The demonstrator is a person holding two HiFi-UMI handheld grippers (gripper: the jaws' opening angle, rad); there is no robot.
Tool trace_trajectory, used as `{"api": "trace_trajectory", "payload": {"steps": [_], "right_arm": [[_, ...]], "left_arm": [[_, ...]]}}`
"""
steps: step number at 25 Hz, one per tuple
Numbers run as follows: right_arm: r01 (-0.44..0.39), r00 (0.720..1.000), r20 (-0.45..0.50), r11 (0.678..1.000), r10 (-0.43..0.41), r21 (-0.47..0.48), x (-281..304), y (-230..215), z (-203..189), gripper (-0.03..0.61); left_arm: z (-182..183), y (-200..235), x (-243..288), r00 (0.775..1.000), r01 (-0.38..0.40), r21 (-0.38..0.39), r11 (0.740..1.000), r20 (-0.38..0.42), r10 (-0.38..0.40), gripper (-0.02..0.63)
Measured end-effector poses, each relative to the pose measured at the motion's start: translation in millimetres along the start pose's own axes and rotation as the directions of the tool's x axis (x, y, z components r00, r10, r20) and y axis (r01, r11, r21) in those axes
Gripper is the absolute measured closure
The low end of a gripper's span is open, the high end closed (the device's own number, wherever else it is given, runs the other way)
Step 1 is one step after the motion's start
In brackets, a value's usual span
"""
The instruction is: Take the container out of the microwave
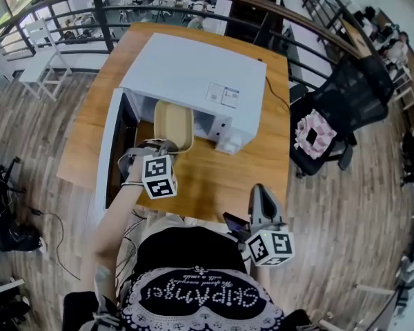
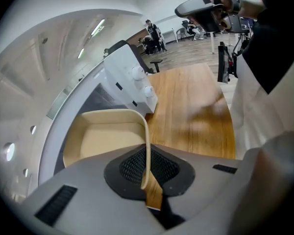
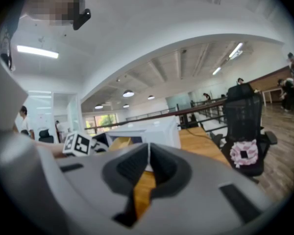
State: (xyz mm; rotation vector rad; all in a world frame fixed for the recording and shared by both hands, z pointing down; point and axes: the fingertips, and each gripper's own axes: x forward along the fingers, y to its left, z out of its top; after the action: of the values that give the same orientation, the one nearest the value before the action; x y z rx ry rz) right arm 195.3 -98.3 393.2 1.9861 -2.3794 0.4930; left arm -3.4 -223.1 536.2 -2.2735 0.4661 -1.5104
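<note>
Head view, nearest first: the right gripper (image 1: 260,190) hangs over the table (image 1: 221,178), jaws pressed together on nothing. Further out, the left gripper (image 1: 167,145) is clamped on the near rim of the one beige container (image 1: 174,124), which sits partly out of the single microwave (image 1: 193,74). Thin-walled and empty, it is probably light, stiff and a little slick, so the rim looks the sensible hold.
</note>
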Motion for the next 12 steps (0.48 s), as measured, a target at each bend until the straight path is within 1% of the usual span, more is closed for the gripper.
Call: {"api": "trace_trajectory", "payload": {"steps": [6,10,12], "right_arm": [[-0.001,1.000,0.007,1.000,0.001,0.000,-7,-8,-2,0.543],[-0.004,1.000,0.014,1.000,0.003,0.004,-10,-10,-1,0.543],[-0.002,1.000,0.018,1.000,0.002,0.002,-12,-12,-1,0.543]], "left_arm": [[9,-26,-25,1.000,0.018,0.004,1.000,0.025,-0.018,0.586],[14,-44,-44,0.999,0.016,0.033,0.999,0.031,-0.017,0.586],[19,-51,-56,0.999,0.013,0.049,0.999,0.047,-0.015,0.586]]}}
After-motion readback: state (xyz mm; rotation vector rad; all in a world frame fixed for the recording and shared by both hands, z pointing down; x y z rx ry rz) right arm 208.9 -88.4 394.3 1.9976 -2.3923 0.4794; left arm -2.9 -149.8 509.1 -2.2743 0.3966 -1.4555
